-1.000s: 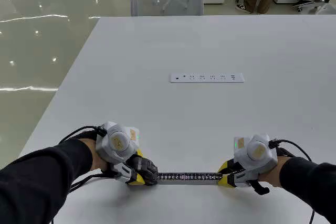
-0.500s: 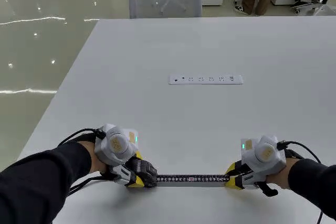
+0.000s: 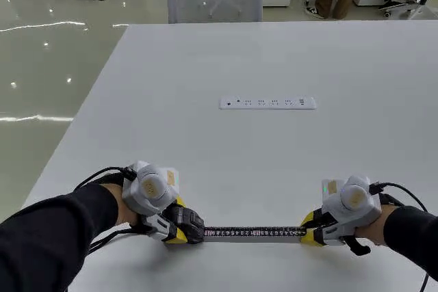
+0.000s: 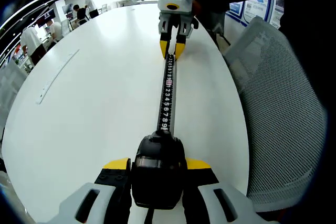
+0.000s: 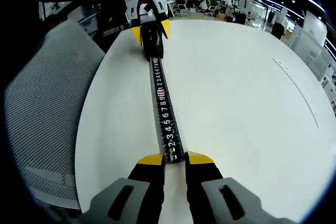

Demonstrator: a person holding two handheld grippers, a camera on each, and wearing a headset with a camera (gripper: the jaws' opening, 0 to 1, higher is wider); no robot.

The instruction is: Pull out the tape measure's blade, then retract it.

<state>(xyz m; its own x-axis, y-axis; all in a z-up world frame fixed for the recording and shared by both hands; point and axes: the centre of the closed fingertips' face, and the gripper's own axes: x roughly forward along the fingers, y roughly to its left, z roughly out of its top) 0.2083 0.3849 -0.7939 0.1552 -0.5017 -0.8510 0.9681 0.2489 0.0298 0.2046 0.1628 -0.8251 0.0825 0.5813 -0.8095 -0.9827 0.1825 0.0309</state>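
A black tape measure case [image 3: 188, 223] [image 4: 158, 167] rests near the white table's front edge, and my left gripper [image 3: 175, 227] [image 4: 157, 164] is shut on it. Its black blade [image 3: 253, 233] [image 4: 167, 95] [image 5: 164, 114] with white numbers is drawn out flat along the table to the right. My right gripper [image 3: 309, 229] [image 5: 173, 158] is shut on the blade's end. In the left gripper view the right gripper [image 4: 171, 49] stands at the blade's far end. In the right gripper view the left gripper [image 5: 149, 27] holds the case [image 5: 151, 40] far off.
A white power strip [image 3: 268, 103] lies flush in the middle of the table [image 3: 274, 59]. A mesh office chair [image 4: 283, 114] [image 5: 52, 103] stands close behind the table's front edge. Glossy floor lies to the left, and people and chairs stand beyond the far edge.
My right gripper has moved further right with the blade's end, so more blade is drawn out. The left gripper and the case have stayed put.
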